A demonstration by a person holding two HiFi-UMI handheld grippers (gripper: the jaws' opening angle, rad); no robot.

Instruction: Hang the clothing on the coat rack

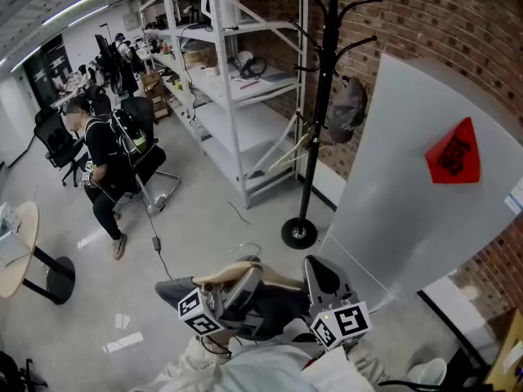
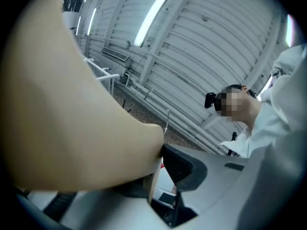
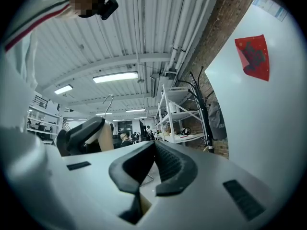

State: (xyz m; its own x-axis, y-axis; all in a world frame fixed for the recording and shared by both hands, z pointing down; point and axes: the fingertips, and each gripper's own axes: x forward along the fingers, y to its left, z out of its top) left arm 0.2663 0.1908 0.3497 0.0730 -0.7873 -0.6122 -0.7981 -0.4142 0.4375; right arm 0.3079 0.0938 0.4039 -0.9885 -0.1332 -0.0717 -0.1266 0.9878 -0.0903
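Note:
My left gripper (image 1: 237, 288) is shut on the arm of a tan wooden hanger (image 1: 233, 271), low in the head view. A dark garment (image 1: 274, 307) hangs from that hanger between the two grippers. In the left gripper view the tan hanger (image 2: 72, 119) fills the left side, pressed against the black pad, and its metal hook (image 2: 166, 120) sticks up. My right gripper (image 1: 320, 278) sits beside it, shut, with nothing between its tips (image 3: 154, 145). The black coat rack (image 1: 325, 88) stands ahead, apart from both grippers, with a grey garment (image 1: 347, 109) on one hook.
A white panel (image 1: 409, 202) with a red sign leans against the brick wall at right. White shelving (image 1: 237, 96) stands left of the rack, with spare wooden hangers (image 1: 286, 149) at its foot. A seated person (image 1: 106, 162) and a round table (image 1: 16, 251) are at left.

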